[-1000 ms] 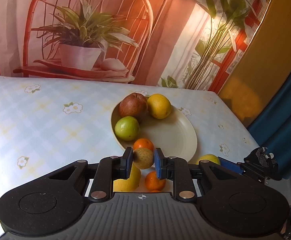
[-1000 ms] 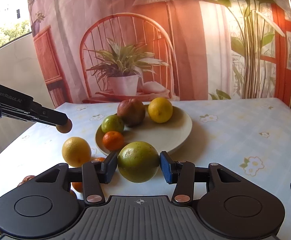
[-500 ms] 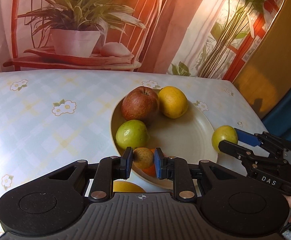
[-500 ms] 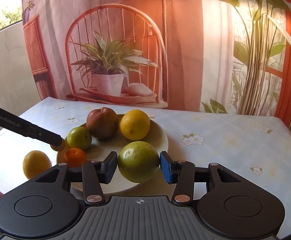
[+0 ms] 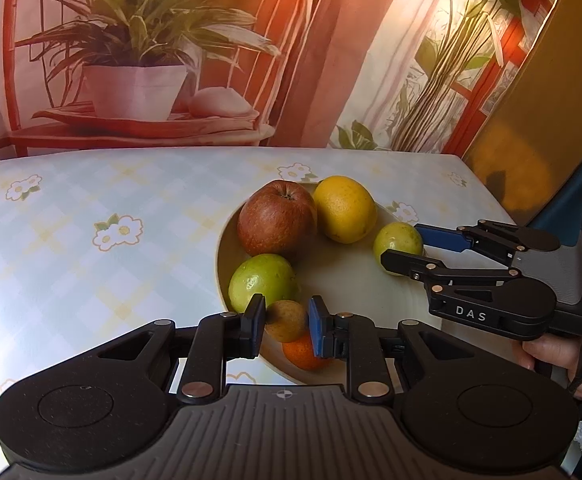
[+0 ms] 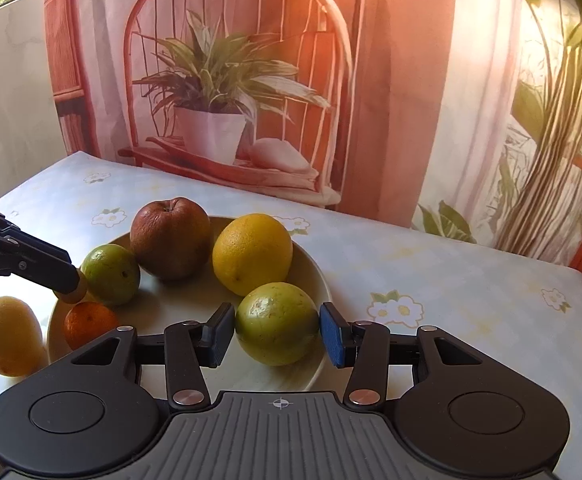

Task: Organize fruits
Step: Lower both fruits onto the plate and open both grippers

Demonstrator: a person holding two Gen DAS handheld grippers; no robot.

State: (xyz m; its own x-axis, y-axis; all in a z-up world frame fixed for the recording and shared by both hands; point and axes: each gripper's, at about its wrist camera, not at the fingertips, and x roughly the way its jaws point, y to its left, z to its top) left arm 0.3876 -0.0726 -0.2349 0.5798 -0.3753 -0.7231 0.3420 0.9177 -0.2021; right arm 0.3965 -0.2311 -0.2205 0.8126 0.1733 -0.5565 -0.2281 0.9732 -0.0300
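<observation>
Where the flowered tabletop (image 5: 71, 216) fills the left of the left wrist view, no fruit lies. Centre frame: pale plate (image 5: 351, 280) holding a red apple (image 5: 277, 222), a yellow orange (image 5: 345, 208), a green fruit (image 5: 263, 282) and a small orange (image 5: 301, 354) at its near rim. Left tongs (image 5: 286, 322), lower centre, clamped on a small brownish fruit (image 5: 286, 320) above that rim. Right of centre, right tongs (image 5: 405, 246) grip a yellow-green fruit (image 5: 397, 240) over the plate's right side. Right wrist view: a lemon-yellow fruit (image 6: 7, 336) on the tabletop at far left, beside the plate; the yellow-green fruit sits centre between both pads (image 6: 333, 340).
</observation>
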